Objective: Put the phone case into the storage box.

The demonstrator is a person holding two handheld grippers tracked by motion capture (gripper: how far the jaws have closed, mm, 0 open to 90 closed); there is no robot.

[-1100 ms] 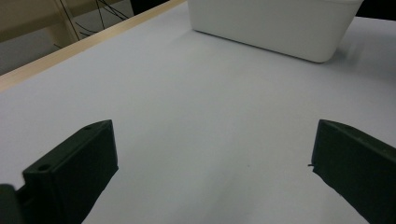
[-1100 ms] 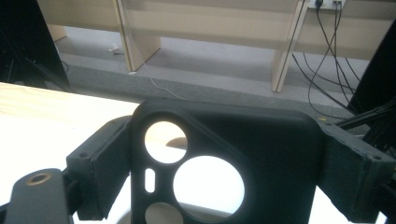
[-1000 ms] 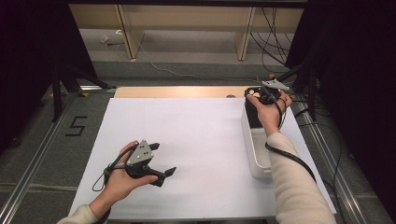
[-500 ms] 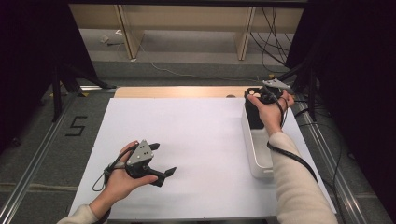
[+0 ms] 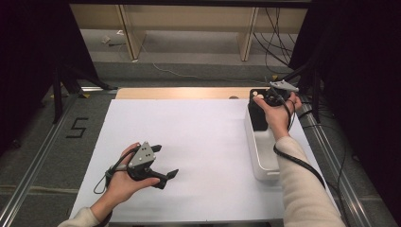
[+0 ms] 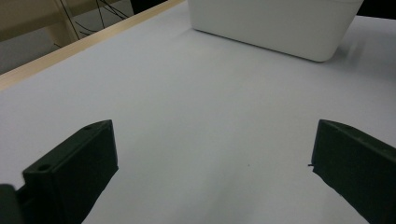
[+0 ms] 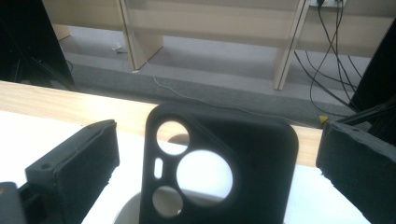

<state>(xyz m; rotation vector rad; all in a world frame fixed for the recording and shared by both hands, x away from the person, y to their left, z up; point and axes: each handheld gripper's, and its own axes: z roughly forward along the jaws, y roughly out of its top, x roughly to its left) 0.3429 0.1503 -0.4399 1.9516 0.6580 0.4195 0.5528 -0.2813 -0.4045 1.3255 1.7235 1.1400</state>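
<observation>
A black phone case (image 7: 219, 168) with round camera cut-outs stands upright at the far end of the white bin (image 5: 265, 165). It appears as a dark slab (image 5: 257, 116) in the high view. My right gripper (image 7: 217, 154) straddles it and has just been opening. The case stands between the jaws with a gap on each side, so neither pad touches it. The same gripper (image 5: 263, 97) is held over the bin's far end. My left gripper (image 5: 166, 161) rests low over the white table sheet at the near left, open, with nothing between its jaws (image 6: 215, 163).
The white bin (image 6: 271, 23) lies along the right edge of the white sheet (image 5: 198, 137). A bare wooden strip (image 5: 179, 92) runs along the far edge. Metal rails flank both sides. Cables (image 5: 269, 38) and shelf legs stand on the floor beyond.
</observation>
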